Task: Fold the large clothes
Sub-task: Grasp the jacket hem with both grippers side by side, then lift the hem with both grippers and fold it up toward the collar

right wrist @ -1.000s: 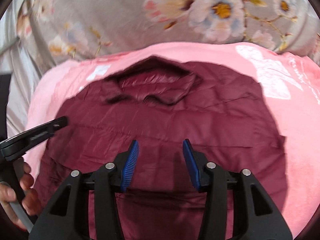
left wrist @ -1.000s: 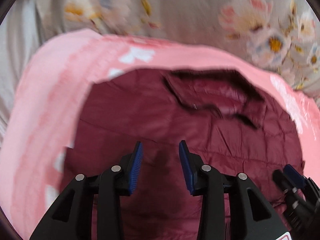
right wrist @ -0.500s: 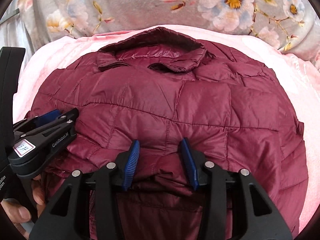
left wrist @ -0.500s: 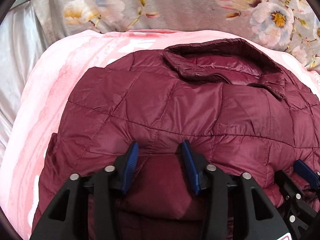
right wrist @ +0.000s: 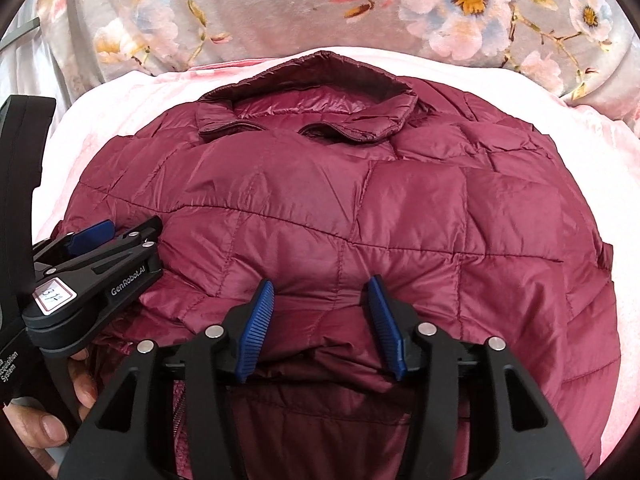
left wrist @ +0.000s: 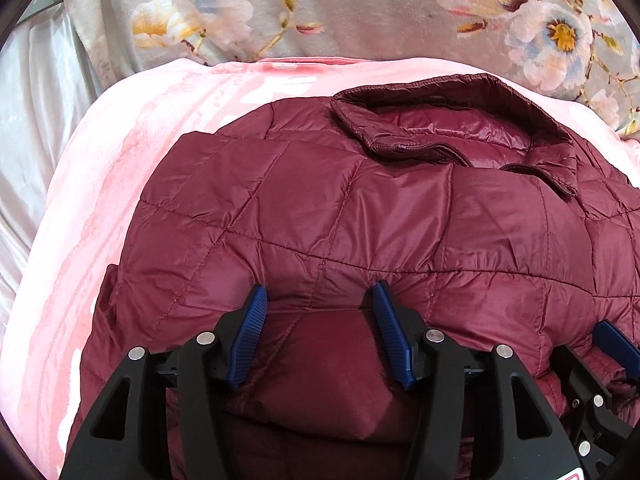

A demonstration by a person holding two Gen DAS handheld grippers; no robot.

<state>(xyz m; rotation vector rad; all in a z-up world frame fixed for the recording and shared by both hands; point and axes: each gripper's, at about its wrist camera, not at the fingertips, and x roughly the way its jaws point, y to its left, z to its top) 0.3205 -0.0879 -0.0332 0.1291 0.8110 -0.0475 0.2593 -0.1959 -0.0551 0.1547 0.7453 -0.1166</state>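
A maroon quilted puffer jacket (left wrist: 360, 216) lies on a pink blanket (left wrist: 100, 200), its collar (left wrist: 440, 120) at the far end. It also fills the right wrist view (right wrist: 380, 216). My left gripper (left wrist: 320, 296) is open, its blue pads astride a raised fold of the jacket's near part. My right gripper (right wrist: 320, 288) is open the same way, its tips against the puffy fabric. The left gripper shows side-on in the right wrist view (right wrist: 100, 256), and the right gripper's pad (left wrist: 616, 344) shows at the left view's right edge.
A grey floral bedcover (right wrist: 280, 8) lies beyond the pink blanket (right wrist: 580, 152). Pale satin fabric (left wrist: 36, 120) lies to the left. A hand (right wrist: 40, 420) holds the left gripper's handle at the lower left of the right wrist view.
Both grippers have come down and forward onto the jacket, from above it to pressing into its near fold. The jacket's lower part now lies folded up toward the collar.
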